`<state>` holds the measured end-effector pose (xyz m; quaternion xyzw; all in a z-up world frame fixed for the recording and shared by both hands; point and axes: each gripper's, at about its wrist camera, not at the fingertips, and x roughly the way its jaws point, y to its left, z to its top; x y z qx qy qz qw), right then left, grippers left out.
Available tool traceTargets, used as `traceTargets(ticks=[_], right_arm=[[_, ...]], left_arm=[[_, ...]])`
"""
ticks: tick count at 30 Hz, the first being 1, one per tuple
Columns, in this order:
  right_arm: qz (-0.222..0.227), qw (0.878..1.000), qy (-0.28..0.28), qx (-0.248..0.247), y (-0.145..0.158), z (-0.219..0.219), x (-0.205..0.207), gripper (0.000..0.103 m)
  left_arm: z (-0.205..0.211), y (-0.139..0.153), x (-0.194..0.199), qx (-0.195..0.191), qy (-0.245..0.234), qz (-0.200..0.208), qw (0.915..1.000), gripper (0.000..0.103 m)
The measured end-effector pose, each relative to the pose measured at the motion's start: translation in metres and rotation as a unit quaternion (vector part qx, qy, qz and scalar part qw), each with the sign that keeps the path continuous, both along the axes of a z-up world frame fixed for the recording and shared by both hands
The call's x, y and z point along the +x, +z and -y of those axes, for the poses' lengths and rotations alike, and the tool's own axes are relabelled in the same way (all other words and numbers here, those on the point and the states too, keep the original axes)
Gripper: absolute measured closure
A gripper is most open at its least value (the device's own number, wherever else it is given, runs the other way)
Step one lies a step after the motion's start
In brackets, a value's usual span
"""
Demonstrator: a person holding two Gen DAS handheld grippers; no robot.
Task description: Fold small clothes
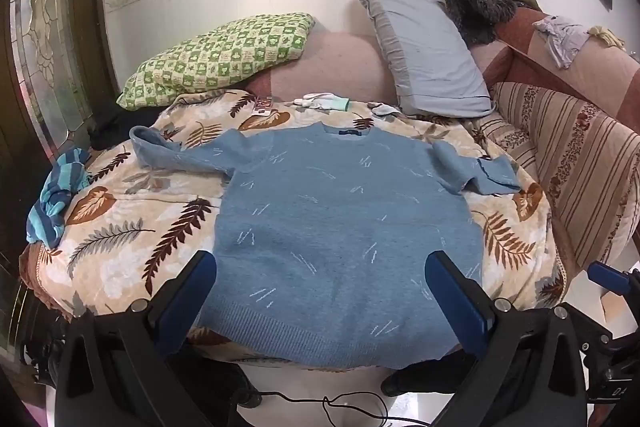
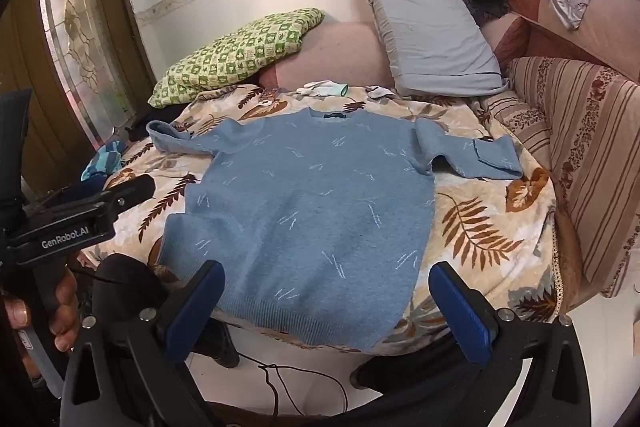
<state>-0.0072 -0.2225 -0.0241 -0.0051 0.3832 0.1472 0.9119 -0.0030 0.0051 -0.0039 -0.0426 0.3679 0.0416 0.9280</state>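
Blue sweater [image 1: 340, 223]: flat on the bed's leaf-print blanket [image 1: 120, 227], hem at the near edge. Green pillow [image 1: 216, 59], grey pillow [image 1: 428, 55], gloves [image 1: 324, 101] at the far edge. Left gripper [image 1: 320, 291], right gripper [image 2: 326, 297]: both wide apart, empty, above the hem.

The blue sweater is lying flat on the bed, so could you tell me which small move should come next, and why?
Probably bring the left hand-held gripper to the sweater's left sleeve: both hand-held grippers are open and empty, and nothing is folded yet.
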Motion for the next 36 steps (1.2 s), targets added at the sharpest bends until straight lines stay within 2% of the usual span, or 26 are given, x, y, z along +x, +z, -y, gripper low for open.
traceTargets(ticks=[36], right_arm=[[0.003,1.0,-0.001,-0.001,-0.004,-0.005,0.002,0.0]], left_arm=[[-0.013,-0.006,0.0,-0.003,0.008,-0.012,0.9999,0.0]])
